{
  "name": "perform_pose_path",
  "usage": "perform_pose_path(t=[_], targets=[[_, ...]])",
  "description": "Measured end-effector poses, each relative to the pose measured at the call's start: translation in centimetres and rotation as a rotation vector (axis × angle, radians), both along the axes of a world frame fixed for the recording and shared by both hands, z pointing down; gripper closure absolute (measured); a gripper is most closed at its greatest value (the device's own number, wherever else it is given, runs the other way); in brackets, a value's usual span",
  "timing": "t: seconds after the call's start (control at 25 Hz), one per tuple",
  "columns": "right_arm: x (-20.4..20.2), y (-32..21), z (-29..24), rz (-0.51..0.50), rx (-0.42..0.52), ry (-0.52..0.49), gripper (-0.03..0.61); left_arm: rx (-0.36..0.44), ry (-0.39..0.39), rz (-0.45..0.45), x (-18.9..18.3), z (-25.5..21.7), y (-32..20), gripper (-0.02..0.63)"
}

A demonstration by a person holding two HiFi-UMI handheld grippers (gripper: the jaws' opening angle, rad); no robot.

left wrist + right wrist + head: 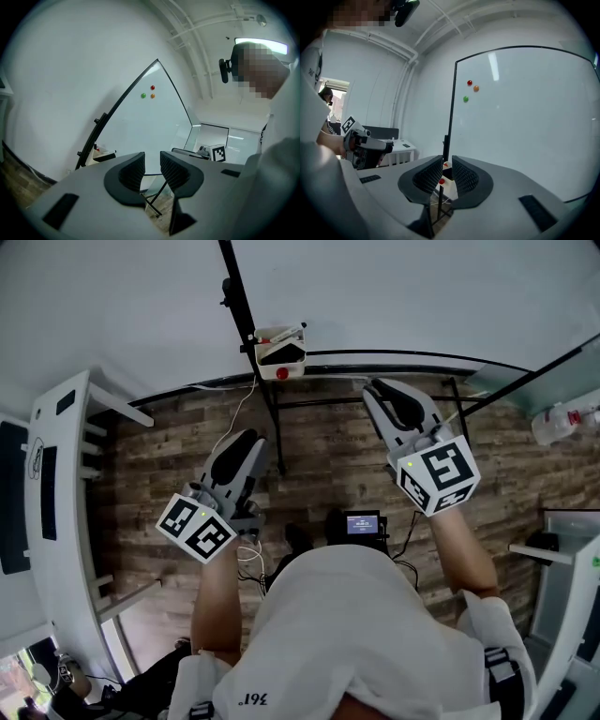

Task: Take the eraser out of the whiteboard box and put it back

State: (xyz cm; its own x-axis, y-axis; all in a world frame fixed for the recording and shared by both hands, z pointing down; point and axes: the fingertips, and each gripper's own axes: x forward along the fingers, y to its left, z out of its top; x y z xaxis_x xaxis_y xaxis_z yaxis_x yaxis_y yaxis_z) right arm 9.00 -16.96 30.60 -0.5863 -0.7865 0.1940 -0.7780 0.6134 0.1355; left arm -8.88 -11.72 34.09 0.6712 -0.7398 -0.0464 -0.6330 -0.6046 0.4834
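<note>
The white whiteboard box (279, 346) hangs on the black frame at the whiteboard's (394, 296) lower edge. The black eraser (281, 354) lies inside it, with a red knob (282, 373) on its front. My left gripper (249, 439) is held below and left of the box, well short of it, open and empty. My right gripper (378, 388) is off to the box's right, its jaws a narrow gap apart with nothing between them. In the right gripper view (446, 164) the box (447, 183) shows beyond that gap. In the left gripper view (152, 161) the box (102, 154) sits left of the jaws.
The board's black stand (274, 432) has legs on the wood floor between the grippers. A white desk (56, 521) runs along the left. A small device with a lit screen (363, 523) sits on the floor near the person. A bottle (562, 423) stands at the right.
</note>
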Motion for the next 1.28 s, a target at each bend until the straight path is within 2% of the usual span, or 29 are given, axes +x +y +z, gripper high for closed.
perform_pose_path(t=[0.52,1.28], targets=[[1.9,3.7,3.7,0.061,-0.132,-0.106,0.506,-0.069,0.008,0.032,0.9,3.1,3.6,0.506],[0.4,7.1,8.8,0.034,-0.287,-0.130,0.514,-0.187,0.019,0.067,2.3,7.0,6.9,0.508]])
